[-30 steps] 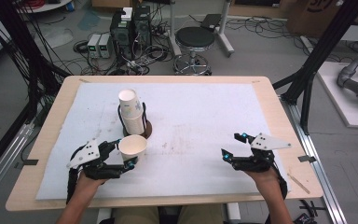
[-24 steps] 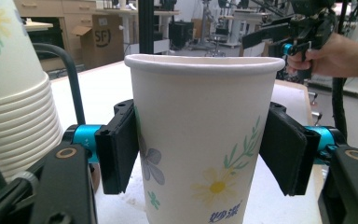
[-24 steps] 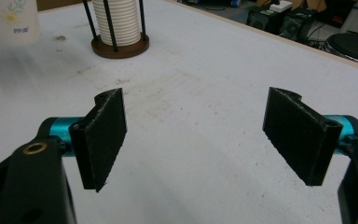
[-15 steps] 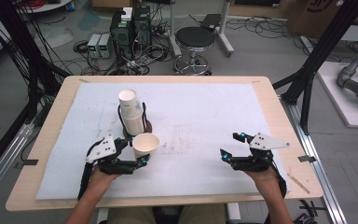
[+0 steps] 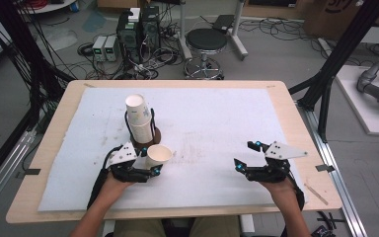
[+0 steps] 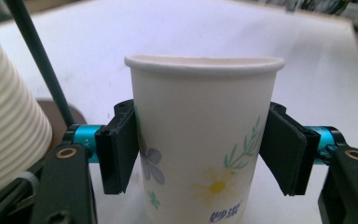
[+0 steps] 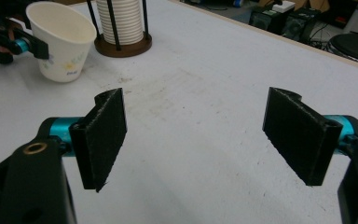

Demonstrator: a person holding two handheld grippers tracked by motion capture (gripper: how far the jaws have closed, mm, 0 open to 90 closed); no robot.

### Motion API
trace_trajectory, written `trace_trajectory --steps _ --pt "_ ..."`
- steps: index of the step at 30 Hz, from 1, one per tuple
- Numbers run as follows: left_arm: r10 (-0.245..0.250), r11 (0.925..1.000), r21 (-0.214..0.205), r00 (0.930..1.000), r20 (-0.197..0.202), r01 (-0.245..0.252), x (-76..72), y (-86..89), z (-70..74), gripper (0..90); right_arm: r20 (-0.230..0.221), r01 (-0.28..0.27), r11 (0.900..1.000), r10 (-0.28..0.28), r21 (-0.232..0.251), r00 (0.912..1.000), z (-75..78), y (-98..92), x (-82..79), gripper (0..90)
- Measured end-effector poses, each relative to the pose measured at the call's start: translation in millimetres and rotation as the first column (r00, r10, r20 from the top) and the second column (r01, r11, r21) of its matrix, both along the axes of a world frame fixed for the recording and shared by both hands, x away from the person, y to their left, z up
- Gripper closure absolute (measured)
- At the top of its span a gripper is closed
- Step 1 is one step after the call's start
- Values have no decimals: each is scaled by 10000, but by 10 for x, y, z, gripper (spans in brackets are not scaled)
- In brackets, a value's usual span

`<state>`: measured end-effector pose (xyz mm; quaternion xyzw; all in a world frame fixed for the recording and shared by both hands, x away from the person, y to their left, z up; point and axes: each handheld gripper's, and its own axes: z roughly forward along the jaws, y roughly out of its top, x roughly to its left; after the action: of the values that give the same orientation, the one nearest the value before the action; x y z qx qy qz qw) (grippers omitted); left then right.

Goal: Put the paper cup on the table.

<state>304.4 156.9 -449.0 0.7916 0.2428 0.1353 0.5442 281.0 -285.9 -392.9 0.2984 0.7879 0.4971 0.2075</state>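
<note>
I see even, soft overhead light on the white desk (image 5: 217,118), with faint shadows, no glare, slight softness throughout, and blurred claw bases close up.

Tongs (image 7: 193,140) agape over white mat (image 7: 205,107); paper cup (image 7: 63,42) far left.

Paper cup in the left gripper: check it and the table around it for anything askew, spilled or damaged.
Nothing stands out. The paper cup sits upright between the left gripper's pads, rim round and uncrushed. The cup stack stands straight in its holder. The white mat shows only faint smudges, no spill.
</note>
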Motion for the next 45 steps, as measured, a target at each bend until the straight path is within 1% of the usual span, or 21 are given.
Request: trace_trajectory --steps 2,4,9,13,15,16,19,20,21,22,26,30,33,34,35,36,38,40,42,45 --pt "8 10000 21 10000 -71 -8 1 5 8 333 29 -16 10000 16 22 10000 3 2 -2 219" --pt "24 9999 126 9999 -110 -23 -10 11 17 333 -9 -34 10000 34 -2 10000 3 5 -8 219" --pt "5 9988 480 10000 -28 -3 -73 60 36 333 29 -70 10000 70 -10 10000 2 1 -14 219" --pt "16 9982 604 9999 -109 -9 -108 107 35 333 7 -61 10000 61 -28 10000 -2 -3 -18 219" --pt "25 9982 599 9998 -215 -12 -111 124 31 330 -7 -52 10000 52 -50 10000 -4 -3 -20 219" --pt "73 9983 580 9993 -374 -52 -114 131 26 320 -128 -28 10000 28 -10 9999 -5 2 -28 219" --pt "150 9987 491 9971 -743 -114 -127 140 -5 280 -65 -50 10000 50 -24 10000 -7 3 -23 219" --pt "268 9987 452 9958 -874 -229 -136 144 -21 255 -54 -58 10000 58 -49 10000 -9 2 -20 219" --pt "312 9989 383 9948 -966 -276 -140 152 -28 197 -81 -59 10000 58 -58 10000 -11 2 -19 219" --pt "339 9990 326 9937 -1068 -306 -147 168 -29 180 -123 -32 10000 31 -38 9999 -12 4 -22 219" --pt "603 9981 138 9932 -999 -593 -192 249 31 172 -141 -69 9999 68 -83 9999 -21 -4 -20 219" --pt "739 9971 -113 9936 -850 -752 -264 382 97 172 -180 -10 10000 9 -82 9998 -23 -19 -24 219" --pt "852 9946 -523 9933 -779 -895 -317 522 132 172 -181 32 10000 -34 -87 9998 -27 -30 -29 219" --pt "869 9938 -639 9937 -700 -914 -332 567 144 172 -225 62 10000 -63 -59 9997 -30 -32 -33 219" --pt "842 9935 -715 9944 -632 -887 -346 609 158 172 -170 46 10000 -47 -85 9998 -34 -38 -29 219" --pt "875 9926 -797 9947 -535 -916 -358 647 171 172 -245 82 9999 -85 -92 9997 -35 -40 -35 219" --pt "998 9892 -1042 9943 -372 -1032 -384 721 200 172 -236 83 9999 -85 -94 9997 -42 -46 -35 219" --pt "1280 9831 -1288 9915 -226 -1299 -403 787 229 172 -266 130 9999 -132 -72 9996 -44 -51 -41 219" --pt "1614 9758 -1486 9869 -39 -1602 -409 854 255 172 -219 166 9998 -168 -89 9996 -46 -63 -40 219" --pt "2111 9611 -1872 9772 232 -2031 -410 939 294 172 -288 223 9998 -223 2 9993 -52 -77 -41 219"
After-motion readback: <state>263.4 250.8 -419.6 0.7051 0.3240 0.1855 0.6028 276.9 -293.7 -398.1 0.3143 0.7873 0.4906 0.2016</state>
